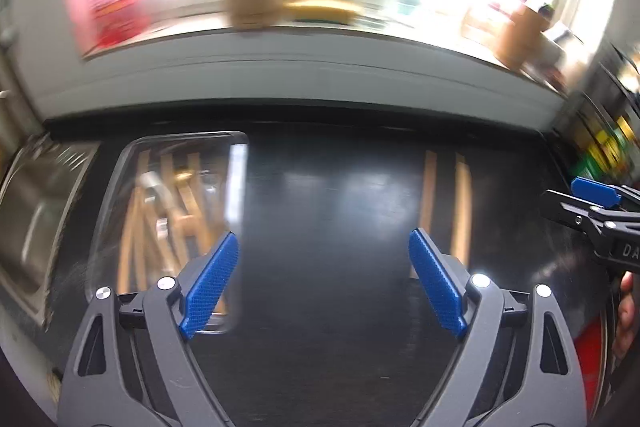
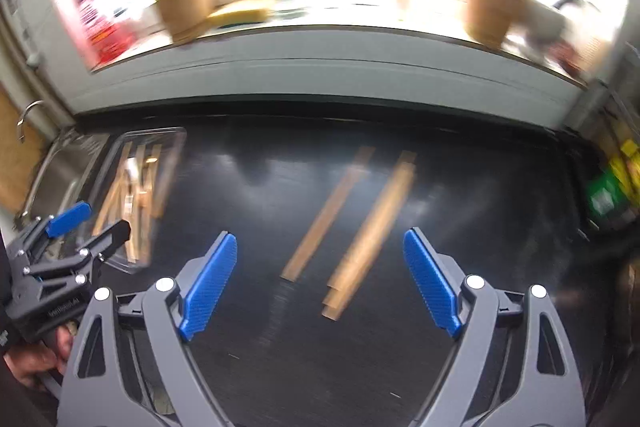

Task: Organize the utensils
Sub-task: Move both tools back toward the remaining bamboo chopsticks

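a: going left to right, what's there?

b: a steel sink [image 2: 60, 171], then a clear plastic tray [image 2: 168, 143] holding several wooden-handled utensils [image 2: 138, 187], some with metal parts; blur hides which.

a: and loose ones?

b: 2 wooden sticks [image 2: 352, 223] lie side by side on the black counter [image 2: 500, 227], well apart from the tray. they look light, stiff, not fragile; i'd grip mid-length.

a: hand-held grippers?

b: left hand-held gripper [image 1: 323, 281] and right hand-held gripper [image 2: 320, 281] both stand apart, empty.
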`<state>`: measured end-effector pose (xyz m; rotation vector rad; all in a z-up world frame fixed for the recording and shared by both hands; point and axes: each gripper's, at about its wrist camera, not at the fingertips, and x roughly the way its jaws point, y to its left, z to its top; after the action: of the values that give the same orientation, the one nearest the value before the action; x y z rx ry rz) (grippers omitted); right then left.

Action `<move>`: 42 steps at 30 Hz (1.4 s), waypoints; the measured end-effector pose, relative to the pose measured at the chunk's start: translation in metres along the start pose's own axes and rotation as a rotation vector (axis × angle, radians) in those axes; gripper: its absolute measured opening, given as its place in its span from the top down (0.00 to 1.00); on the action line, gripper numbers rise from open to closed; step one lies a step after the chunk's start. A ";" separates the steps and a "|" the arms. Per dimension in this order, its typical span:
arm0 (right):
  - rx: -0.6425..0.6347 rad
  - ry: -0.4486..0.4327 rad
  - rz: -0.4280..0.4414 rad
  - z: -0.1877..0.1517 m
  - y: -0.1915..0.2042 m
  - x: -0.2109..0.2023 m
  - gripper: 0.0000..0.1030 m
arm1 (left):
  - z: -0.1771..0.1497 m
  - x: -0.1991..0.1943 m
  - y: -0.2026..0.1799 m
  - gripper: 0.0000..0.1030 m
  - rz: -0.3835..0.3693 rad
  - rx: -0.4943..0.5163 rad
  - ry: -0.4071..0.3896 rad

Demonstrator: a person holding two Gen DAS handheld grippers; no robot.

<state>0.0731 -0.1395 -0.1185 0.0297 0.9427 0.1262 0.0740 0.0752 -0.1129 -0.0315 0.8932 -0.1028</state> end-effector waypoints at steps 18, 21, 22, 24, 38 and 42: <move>0.149 -0.034 -0.082 -0.054 -0.077 -0.041 0.20 | -0.009 -0.001 -0.093 0.18 -0.096 0.183 0.015; 0.143 -0.035 -0.072 -0.050 -0.074 -0.038 0.20 | -0.007 0.002 -0.092 0.18 -0.089 0.181 0.015; 0.138 -0.036 -0.069 -0.048 -0.073 -0.037 0.20 | -0.006 0.003 -0.091 0.18 -0.089 0.180 0.016; 0.128 -0.039 -0.066 -0.044 -0.070 -0.034 0.20 | -0.004 0.008 -0.091 0.18 -0.087 0.179 0.022; 0.120 0.063 -0.063 -0.018 -0.083 0.060 0.20 | 0.005 0.102 -0.095 0.18 -0.060 0.247 0.088; 0.112 0.116 -0.067 -0.012 -0.091 0.100 0.20 | 0.006 0.151 -0.098 0.18 -0.075 0.261 0.122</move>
<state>0.1304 -0.2184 -0.2136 0.0946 1.0644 0.0128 0.1649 -0.0376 -0.2197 0.1862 0.9948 -0.2933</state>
